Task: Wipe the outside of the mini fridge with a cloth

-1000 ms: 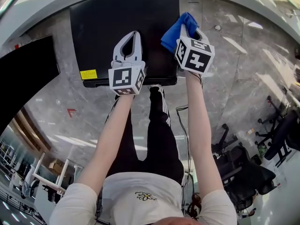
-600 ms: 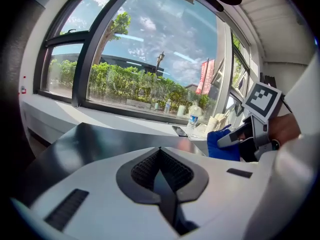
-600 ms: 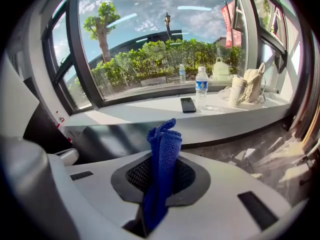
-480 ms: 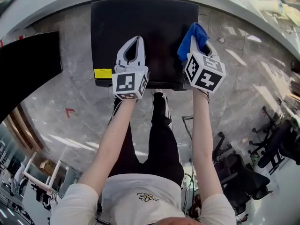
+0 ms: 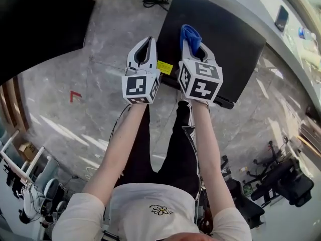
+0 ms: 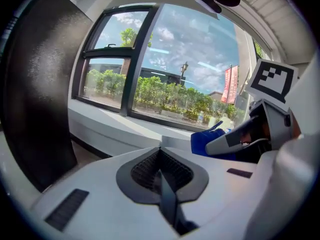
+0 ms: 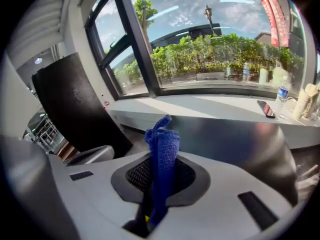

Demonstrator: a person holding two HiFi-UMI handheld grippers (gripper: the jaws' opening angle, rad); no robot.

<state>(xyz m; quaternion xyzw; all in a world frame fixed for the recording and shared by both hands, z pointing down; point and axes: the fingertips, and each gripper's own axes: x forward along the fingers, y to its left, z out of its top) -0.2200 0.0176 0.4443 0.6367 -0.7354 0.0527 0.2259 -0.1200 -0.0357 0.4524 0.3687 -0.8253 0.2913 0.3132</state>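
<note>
The mini fridge (image 5: 220,39) is a black box seen from above at the upper right, with a yellow label (image 5: 164,67) on its near left corner. My right gripper (image 5: 192,43) hangs over that left end, shut on a blue cloth (image 5: 189,33) that sticks up past its fingertips. In the right gripper view the cloth (image 7: 162,144) stands pinched in the gripper (image 7: 159,171), with the fridge's dark glossy top (image 7: 235,139) beyond. My left gripper (image 5: 145,46) is beside the fridge over the floor, shut and empty (image 6: 161,154).
A large black cabinet (image 5: 35,24) fills the upper left. A black cable (image 5: 153,3) lies on the marble floor behind the fridge. A phone (image 5: 282,18) and bottles (image 7: 282,95) rest on the curved window sill. Office chairs (image 5: 281,179) stand at the lower right.
Both grippers have shifted left relative to the fridge: the left one has gone from above the fridge top to over the floor, the right from the fridge's right side to its left end.
</note>
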